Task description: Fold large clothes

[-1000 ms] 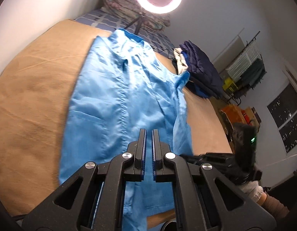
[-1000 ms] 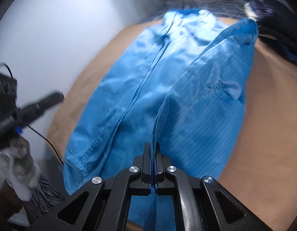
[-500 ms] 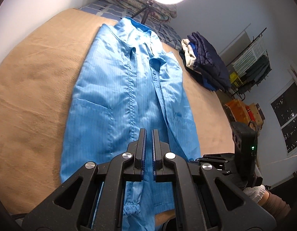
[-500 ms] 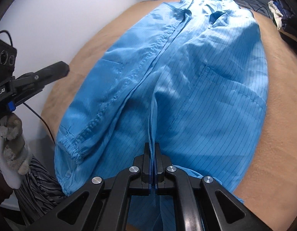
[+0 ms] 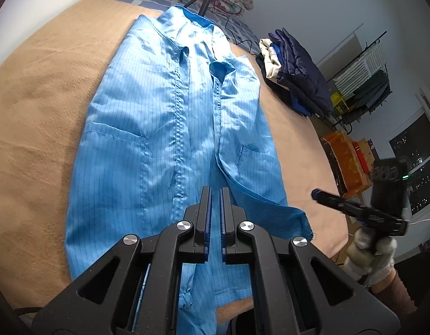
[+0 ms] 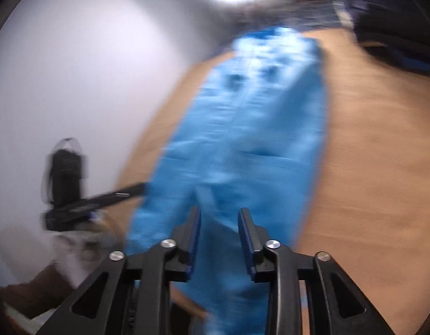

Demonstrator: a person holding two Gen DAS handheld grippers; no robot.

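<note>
From my left wrist camera, the left tongs [image 5: 214, 195] are closed with only a thin slit between the pads and no cloth pinched there that I can see; they hang over the near end of the blue coat [image 5: 164, 128]. The coat lies flat and lengthwise on the tan blanket [image 5: 39, 117] over the bed, collar at the far end, hem spilling over the near edge below my tongs. Its left side leaves a broad strip of bare blanket to move in; the right side leaves a narrower strip, and a loose corner of the right front panel points toward the bed's right edge. A pile of dark clothes [image 5: 295, 72] sits at the far right, apart from the coat. The right tongs [image 5: 315, 194] are off the bed's right edge, held in a gloved hand [image 5: 371, 254], clear of the cloth. From my right wrist camera, badly blurred, the right tongs [image 6: 219, 224] are opening, with a clear gap and nothing between the pads; the coat [image 6: 256, 128] lies ahead, open blanket [image 6: 376, 150] to its right, and the left tongs [image 6: 136, 188] at its left edge.
</note>
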